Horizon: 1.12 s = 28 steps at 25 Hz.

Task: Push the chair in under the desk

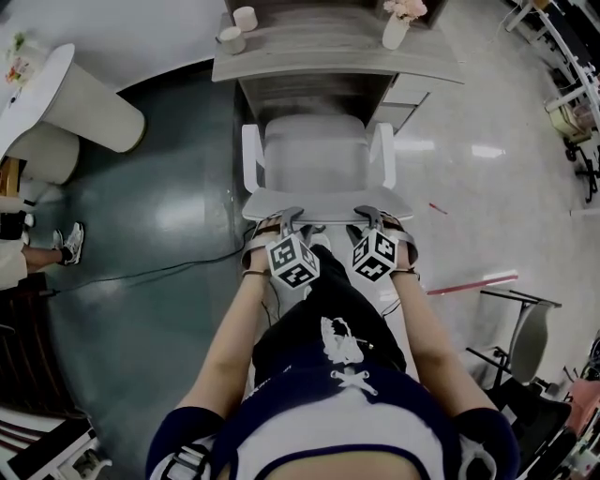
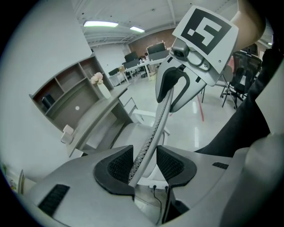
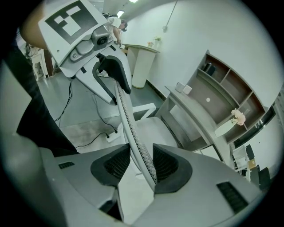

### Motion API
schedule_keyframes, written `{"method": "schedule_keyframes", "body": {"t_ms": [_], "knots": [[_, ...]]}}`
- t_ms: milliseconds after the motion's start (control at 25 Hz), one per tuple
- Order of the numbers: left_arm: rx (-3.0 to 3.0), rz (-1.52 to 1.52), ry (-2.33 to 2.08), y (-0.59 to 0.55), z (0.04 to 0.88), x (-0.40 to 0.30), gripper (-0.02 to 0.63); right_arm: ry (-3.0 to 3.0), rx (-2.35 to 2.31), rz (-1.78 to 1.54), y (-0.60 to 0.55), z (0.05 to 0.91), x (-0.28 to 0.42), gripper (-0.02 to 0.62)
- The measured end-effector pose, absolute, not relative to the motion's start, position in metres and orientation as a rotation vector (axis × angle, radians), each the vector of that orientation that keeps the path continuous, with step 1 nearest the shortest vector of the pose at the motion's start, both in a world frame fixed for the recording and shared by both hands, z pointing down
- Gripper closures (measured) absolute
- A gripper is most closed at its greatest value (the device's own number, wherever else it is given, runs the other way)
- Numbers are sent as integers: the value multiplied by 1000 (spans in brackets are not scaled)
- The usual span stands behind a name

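A white chair (image 1: 314, 155) stands in front of the grey desk (image 1: 319, 52), its seat partly under the desk top. Both grippers sit on the top edge of its mesh backrest (image 1: 323, 201). My left gripper (image 1: 286, 217) straddles that edge on the left. In the left gripper view the thin backrest (image 2: 153, 133) runs between the jaws of the left gripper (image 2: 145, 162) with gaps beside it. My right gripper (image 1: 368, 216) straddles the edge on the right. There the backrest (image 3: 128, 124) lies between the jaws of the right gripper (image 3: 141, 164), close against the right-hand pad (image 3: 166, 165).
On the desk stand a vase of flowers (image 1: 396, 28) and two cups (image 1: 232, 39). A white round counter (image 1: 84, 103) is at the left, with a person's shoe (image 1: 72, 242) and a floor cable (image 1: 159, 272). Folding chairs (image 1: 525, 337) stand at the right.
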<state>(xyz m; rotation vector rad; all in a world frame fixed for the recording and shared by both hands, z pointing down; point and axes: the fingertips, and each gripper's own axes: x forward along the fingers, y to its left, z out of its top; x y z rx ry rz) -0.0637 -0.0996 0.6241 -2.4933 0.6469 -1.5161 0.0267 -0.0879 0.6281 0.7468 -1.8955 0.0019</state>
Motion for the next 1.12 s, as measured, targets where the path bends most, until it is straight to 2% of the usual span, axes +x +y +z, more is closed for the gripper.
{"method": "schedule_keyframes", "body": {"t_ms": [1120], "knots": [[-2526, -1546, 653, -184, 623, -47, 442, -1884, 754, -111, -172, 626, 42, 459]]}}
